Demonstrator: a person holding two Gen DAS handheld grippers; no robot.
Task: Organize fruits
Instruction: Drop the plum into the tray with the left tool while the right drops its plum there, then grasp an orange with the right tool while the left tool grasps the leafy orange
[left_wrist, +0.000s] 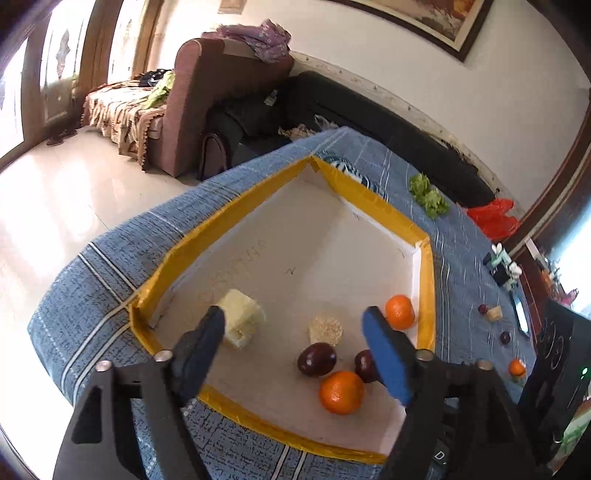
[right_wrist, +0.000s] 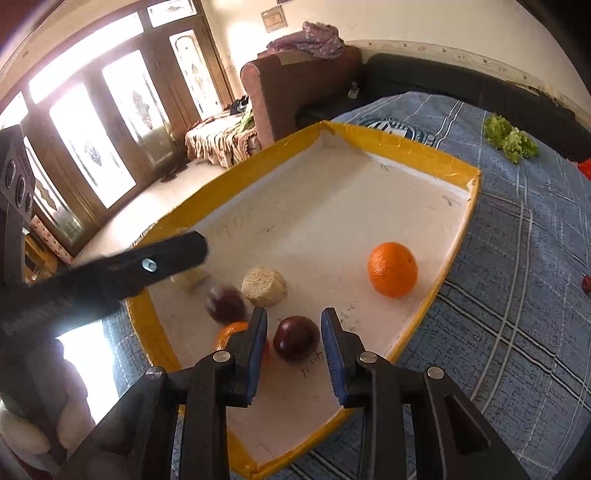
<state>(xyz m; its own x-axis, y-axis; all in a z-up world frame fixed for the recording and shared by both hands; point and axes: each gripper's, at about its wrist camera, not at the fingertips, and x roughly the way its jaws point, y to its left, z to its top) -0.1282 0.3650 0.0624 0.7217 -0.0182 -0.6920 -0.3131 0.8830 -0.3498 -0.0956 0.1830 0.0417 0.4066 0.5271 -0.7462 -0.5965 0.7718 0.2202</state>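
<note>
1. Right wrist view: we see a plum on the tray floor, lying between the spread fingers of the right gripper. The pads look clear of its skin on both sides, though the gap is narrow.
2. Beside it: one orange partly hidden behind the left finger, a second plum blurred, a beige cake-like piece, and a second orange apart toward the right wall.
3. Container: white tray with yellow taped rim, on a blue cloth.
4. Left gripper: spread wide, holding nothing, hovering above the tray near a pale yellow block.
5. Still outside on the cloth: an orange, small dark fruits and lettuce.
6. Judgement: whether we are taking or leaving the plum cannot be told. If closing, centre it and squeeze gently, since it is round and will roll; if withdrawing, lift straight so no pad nudges it into the orange.
</note>
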